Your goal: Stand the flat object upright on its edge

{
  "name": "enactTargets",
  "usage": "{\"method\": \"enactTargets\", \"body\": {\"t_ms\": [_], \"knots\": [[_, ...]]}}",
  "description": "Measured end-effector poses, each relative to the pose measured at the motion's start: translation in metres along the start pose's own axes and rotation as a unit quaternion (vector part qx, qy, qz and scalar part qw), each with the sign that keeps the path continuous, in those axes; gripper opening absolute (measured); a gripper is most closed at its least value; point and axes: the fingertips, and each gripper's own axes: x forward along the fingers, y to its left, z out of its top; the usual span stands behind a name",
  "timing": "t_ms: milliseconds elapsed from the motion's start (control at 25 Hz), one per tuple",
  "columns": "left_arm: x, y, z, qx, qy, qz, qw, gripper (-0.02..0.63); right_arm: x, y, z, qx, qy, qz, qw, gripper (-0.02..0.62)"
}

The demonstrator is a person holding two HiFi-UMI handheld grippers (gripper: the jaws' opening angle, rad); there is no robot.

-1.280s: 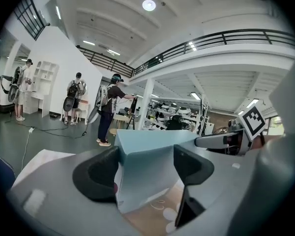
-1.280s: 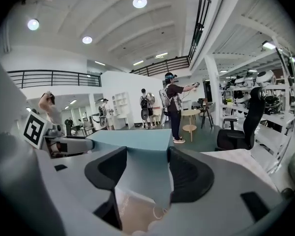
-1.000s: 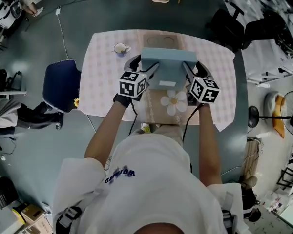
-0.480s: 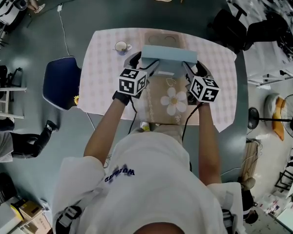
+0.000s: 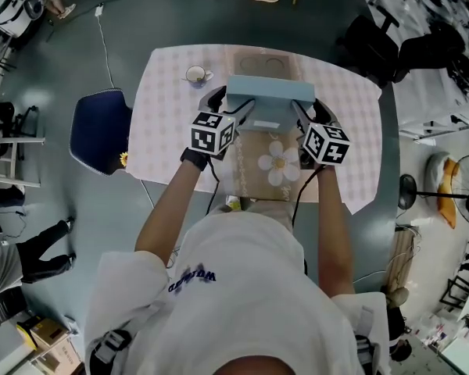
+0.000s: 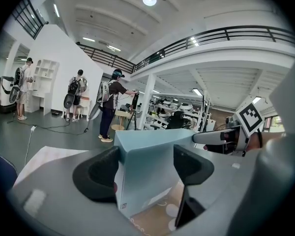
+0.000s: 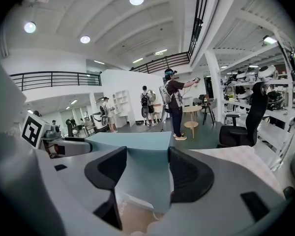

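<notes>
A flat light-blue box stands nearly upright on its long edge on the table, its top edge towards me. My left gripper is shut on its left end and my right gripper on its right end. In the left gripper view the box fills the gap of that gripper, both dark pads against its sides. The right gripper view shows the box clamped the same way by the right gripper. A white label is on the box's near face, low down.
The table wears a pale checked cloth. A brown mat with a white flower lies under the box. A white cup is at the far left, a brown tray behind the box, a blue chair to the left.
The box's near face shows shorter than a second ago, so it stands steeper. Both grippers have stayed in place on its ends.
</notes>
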Motion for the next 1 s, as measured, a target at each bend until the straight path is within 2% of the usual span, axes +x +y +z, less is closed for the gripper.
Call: {"method": "enactTargets", "body": {"t_ms": [600,1000], "knots": [[0.004,0.002,-0.006,0.008,0.005,0.003,0.9999,0.347,0.002,-0.002,-0.01,-0.004,0.008,0.002,1.0,0.276],[0.005,0.004,-0.008,0.034,0.008,0.003,0.9994,0.347,0.002,-0.003,-0.015,-0.038,0.011,-0.006,0.999,0.289]]}}
